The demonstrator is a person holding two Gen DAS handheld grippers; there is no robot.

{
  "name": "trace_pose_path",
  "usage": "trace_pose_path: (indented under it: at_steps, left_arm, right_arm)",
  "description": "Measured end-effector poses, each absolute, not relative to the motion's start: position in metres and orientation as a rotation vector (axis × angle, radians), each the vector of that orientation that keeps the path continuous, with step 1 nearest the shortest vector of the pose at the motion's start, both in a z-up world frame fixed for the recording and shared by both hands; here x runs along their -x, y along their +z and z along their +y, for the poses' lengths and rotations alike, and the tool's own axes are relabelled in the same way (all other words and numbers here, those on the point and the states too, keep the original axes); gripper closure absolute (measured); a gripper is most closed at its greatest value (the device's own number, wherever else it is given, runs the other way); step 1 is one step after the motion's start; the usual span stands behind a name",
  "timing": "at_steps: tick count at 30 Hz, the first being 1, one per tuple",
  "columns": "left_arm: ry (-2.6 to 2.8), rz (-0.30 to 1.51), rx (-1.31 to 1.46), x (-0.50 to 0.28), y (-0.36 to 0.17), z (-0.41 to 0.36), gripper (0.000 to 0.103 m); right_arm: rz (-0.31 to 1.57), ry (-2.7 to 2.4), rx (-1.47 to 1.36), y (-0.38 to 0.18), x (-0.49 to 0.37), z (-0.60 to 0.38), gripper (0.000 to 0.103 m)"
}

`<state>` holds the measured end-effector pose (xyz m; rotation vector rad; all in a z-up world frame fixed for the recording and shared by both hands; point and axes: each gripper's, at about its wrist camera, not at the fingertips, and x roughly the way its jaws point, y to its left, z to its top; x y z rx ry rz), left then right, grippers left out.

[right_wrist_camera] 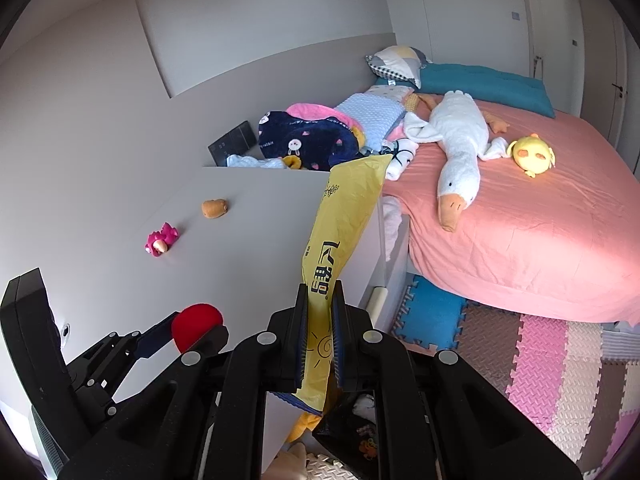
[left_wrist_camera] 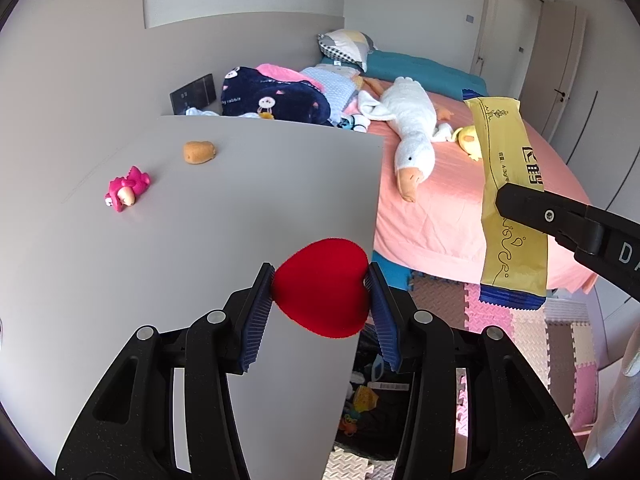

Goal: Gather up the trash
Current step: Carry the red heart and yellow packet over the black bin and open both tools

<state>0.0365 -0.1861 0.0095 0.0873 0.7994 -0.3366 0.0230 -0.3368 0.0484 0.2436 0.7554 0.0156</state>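
Observation:
My left gripper point(left_wrist_camera: 320, 286) is shut on a red heart-shaped foam piece point(left_wrist_camera: 322, 288), held over the right edge of the grey table point(left_wrist_camera: 200, 240). It also shows in the right wrist view point(right_wrist_camera: 196, 326). My right gripper point(right_wrist_camera: 320, 316) is shut on a long yellow wrapper point(right_wrist_camera: 340, 232) with blue serrated ends; the wrapper stands upright beside the table edge. In the left wrist view the wrapper point(left_wrist_camera: 508, 184) hangs at the right, pinched by the right gripper's finger point(left_wrist_camera: 532, 206).
A pink toy point(left_wrist_camera: 127, 189) and an orange-brown lump point(left_wrist_camera: 199, 152) lie on the table. Beyond is a pink bed point(right_wrist_camera: 520, 232) with a white goose plush point(right_wrist_camera: 460, 148), yellow plush point(right_wrist_camera: 532, 156) and bedding. A dark bin with items point(left_wrist_camera: 372, 400) sits below the table edge on foam floor mats point(right_wrist_camera: 540, 360).

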Motion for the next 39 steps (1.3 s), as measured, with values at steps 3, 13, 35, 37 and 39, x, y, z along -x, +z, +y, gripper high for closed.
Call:
trace_pose_path:
  at_steps: [3, 13, 35, 37, 39]
  left_arm:
    - [-0.354, 0.800, -0.099, -0.032, 0.009, -0.196, 0.057]
    - [-0.415, 0.810, -0.144, -0.013, 0.004, -0.227, 0.057]
    - [-0.545, 0.865, -0.247, 0.014, -0.014, -0.286, 0.057]
    - [-0.545, 0.865, -0.256, 0.015, -0.014, -0.286, 0.057]
    - [-0.556, 0.883, -0.254, 0.014, -0.015, -0.285, 0.040]
  right_arm:
    - [0.755, 0.000, -0.247, 0.047, -0.016, -0.346, 0.091]
    - [0.749, -0.057, -0.263, 0.043, 0.007, -0.378, 0.091]
    - [0.772, -0.182, -0.307, 0.029, 0.031, -0.438, 0.091]
    - [0.776, -0.185, -0.307, 0.027, 0.032, -0.440, 0.091]
    - [0.784, -0.205, -0.299, 0.026, 0.031, -0.442, 0.085]
